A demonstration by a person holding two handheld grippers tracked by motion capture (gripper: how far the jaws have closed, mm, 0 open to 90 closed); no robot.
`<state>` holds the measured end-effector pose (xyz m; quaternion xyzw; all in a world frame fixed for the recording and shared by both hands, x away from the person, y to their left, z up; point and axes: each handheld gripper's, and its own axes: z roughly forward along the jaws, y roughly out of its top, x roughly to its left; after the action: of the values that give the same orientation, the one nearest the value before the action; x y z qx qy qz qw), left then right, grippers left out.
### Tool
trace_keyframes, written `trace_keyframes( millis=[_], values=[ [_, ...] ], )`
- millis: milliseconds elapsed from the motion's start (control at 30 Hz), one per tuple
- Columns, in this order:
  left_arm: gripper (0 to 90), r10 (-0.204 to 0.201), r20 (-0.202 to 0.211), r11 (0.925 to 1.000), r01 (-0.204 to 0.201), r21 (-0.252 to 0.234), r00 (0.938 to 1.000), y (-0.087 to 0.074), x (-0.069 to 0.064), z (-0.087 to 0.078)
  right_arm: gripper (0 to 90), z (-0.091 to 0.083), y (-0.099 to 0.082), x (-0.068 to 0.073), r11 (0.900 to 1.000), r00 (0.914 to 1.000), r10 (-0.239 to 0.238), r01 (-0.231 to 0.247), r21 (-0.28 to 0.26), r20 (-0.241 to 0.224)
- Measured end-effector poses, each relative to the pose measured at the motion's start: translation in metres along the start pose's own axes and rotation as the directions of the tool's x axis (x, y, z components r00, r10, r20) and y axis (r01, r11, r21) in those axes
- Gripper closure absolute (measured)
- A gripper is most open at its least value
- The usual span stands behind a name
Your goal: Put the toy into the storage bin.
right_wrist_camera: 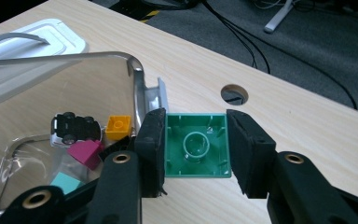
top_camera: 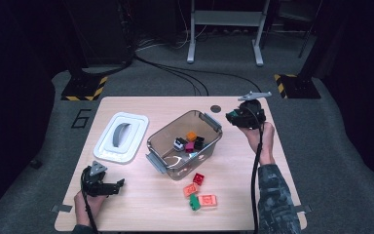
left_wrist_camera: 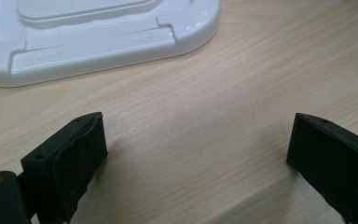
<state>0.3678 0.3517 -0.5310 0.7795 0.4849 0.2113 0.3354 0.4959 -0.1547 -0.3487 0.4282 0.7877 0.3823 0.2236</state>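
1. My right gripper (right_wrist_camera: 195, 149) is clenched on a green brick (right_wrist_camera: 196, 145): in the right gripper view both black pads press its two sides, and its hollow underside with the round tube faces the camera.
2. In the high view my right gripper (top_camera: 234, 117) hangs above the table, at the far right corner of the clear box (top_camera: 161, 146), with the brick hidden inside the jaws.
3. The clear box stands in the middle of the table (top_camera: 253, 195), its grey latches at the far right and near left ends.
4. Inside it I see an orange brick (right_wrist_camera: 118, 127), a small black and white toy car (right_wrist_camera: 74, 129), a magenta block (right_wrist_camera: 86, 153) and a pale teal piece (right_wrist_camera: 65, 182).
5. On the near side of the box, on bare wood, lie a red brick (top_camera: 198, 179), two salmon bricks (top_camera: 191, 189) and a small green brick (top_camera: 194, 203), close together.
6. The white lid (top_camera: 121, 136) lies flat to the left of the box, grey handle up.
7. My left gripper (left_wrist_camera: 196, 154) is released: its jaws stand wide apart over bare wood with nothing between them, the lid's edge (left_wrist_camera: 121, 46) just beyond.
8. In the high view my left gripper (top_camera: 117, 185) rests low at the near left of the table, pointing right.
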Motion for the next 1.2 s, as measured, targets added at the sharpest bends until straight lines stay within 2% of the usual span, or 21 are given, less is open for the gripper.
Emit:
trace_keyframes(
  millis=[67,133,167,333,433,567,633,667,733,833,867,1200],
  values=[
    [4.6,0.000,0.000,1.0000,0.000,0.001,1.0000,0.000,0.000,0.000,59.1,0.001,0.005,0.004,0.9998,0.9998,-0.020,0.020,-0.001,-0.006],
    [4.6,0.000,0.000,1.0000,0.000,0.001,1.0000,0.000,0.000,0.000,59.1,0.002,0.010,0.007,0.9998,0.9998,-0.018,0.018,0.005,-0.013],
    [4.6,-0.008,-0.001,0.9999,0.008,-0.006,1.0000,0.000,-0.001,0.000,59.0,0.004,0.015,0.014,0.9990,0.9989,-0.043,0.043,0.007,-0.018],
    [4.6,-0.010,0.000,0.9999,0.010,-0.005,0.9999,0.000,-0.001,0.000,59.1,0.010,0.020,0.024,0.9973,0.9969,-0.070,0.071,0.020,-0.037],
    [4.6,-0.009,-0.001,0.9999,0.009,-0.006,1.0000,0.000,-0.001,0.000,59.0,0.012,0.024,0.029,0.9981,0.9966,-0.060,0.060,0.013,-0.056],
    [4.6,-0.009,-0.002,0.9999,0.009,-0.006,1.0000,0.000,-0.001,0.000,59.0,0.016,0.028,0.040,0.9956,0.9927,-0.090,0.092,0.021,-0.081],
    [4.6,-0.008,0.000,1.0000,0.008,-0.005,1.0000,0.000,0.000,0.000,59.0,0.016,0.028,0.043,0.9957,0.9923,-0.087,0.090,0.024,-0.089],
    [4.6,-0.011,0.000,0.9999,0.011,-0.005,0.9999,0.000,-0.001,0.000,59.1,0.017,0.028,0.044,0.9945,0.9903,-0.102,0.104,0.016,-0.095],
    [4.6,-0.011,0.000,0.9999,0.011,-0.005,0.9999,0.000,-0.001,0.000,59.0,0.018,0.028,0.049,0.9959,0.9911,-0.085,0.088,0.022,-0.103],
    [4.6,-0.001,-0.001,1.0000,0.001,0.001,1.0000,0.000,0.000,0.000,59.0,0.019,0.028,0.053,0.9931,0.9867,-0.110,0.114,0.026,-0.119],
    [4.6,-0.004,0.000,1.0000,0.004,0.001,1.0000,0.000,0.000,0.000,59.0,0.021,0.026,0.057,0.9934,0.9866,-0.104,0.109,0.036,-0.126],
    [4.6,-0.005,-0.005,1.0000,0.005,-0.002,1.0000,0.000,0.000,0.000,59.0,0.036,0.014,0.070,0.9886,0.9789,-0.103,0.121,0.090,-0.176]
  ],
)
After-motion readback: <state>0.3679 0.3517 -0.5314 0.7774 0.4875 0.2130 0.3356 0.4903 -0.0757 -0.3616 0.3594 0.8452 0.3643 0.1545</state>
